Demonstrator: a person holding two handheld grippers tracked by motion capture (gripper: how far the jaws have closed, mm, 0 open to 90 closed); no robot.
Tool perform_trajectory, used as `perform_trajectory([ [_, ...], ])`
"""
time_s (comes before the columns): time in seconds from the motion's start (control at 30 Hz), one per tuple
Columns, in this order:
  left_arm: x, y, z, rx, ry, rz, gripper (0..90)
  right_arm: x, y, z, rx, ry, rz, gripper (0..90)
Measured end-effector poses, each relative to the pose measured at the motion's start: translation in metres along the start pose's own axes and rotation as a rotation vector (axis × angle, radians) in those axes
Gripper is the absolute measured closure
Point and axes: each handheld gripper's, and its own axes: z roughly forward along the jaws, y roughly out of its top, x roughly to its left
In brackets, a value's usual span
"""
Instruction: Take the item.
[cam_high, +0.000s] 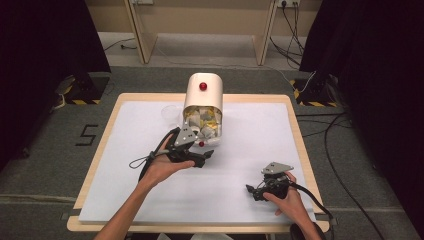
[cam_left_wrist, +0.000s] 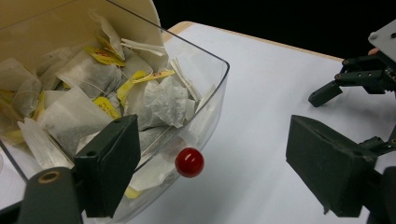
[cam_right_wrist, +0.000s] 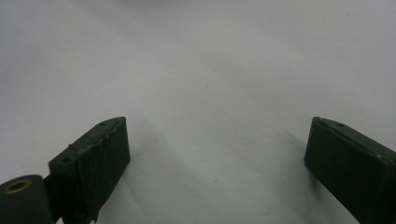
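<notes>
A cream tea-bag dispenser (cam_high: 202, 92) with a red knob on top stands at the table's far middle. Its clear front bin (cam_left_wrist: 205, 107) is tipped open and packed with tea bags (cam_left_wrist: 84, 93). A small red knob (cam_left_wrist: 189, 162) sits on the bin's front wall. My left gripper (cam_left_wrist: 210, 168) is open, and the knob lies between its jaws without touching either. In the high view the left gripper (cam_high: 202, 150) is right at the bin's front. My right gripper (cam_high: 252, 192) rests near the front right of the table; its jaws (cam_right_wrist: 215, 158) are open over bare white surface.
A white sheet (cam_high: 250, 150) covers the wooden table. A clear round object (cam_high: 170, 114) lies just left of the dispenser. Cables trail from both grippers. Black curtains hang at both sides, and a wooden frame stands beyond the table.
</notes>
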Motion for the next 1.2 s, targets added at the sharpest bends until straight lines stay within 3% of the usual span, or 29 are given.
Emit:
perform_trajectory([
  [1.2,-0.0093,-0.0096,-0.0075,0.01,-0.033,-0.008,17.9,0.0002,0.0,0.0001,0.0,0.0,0.0,7.4],
])
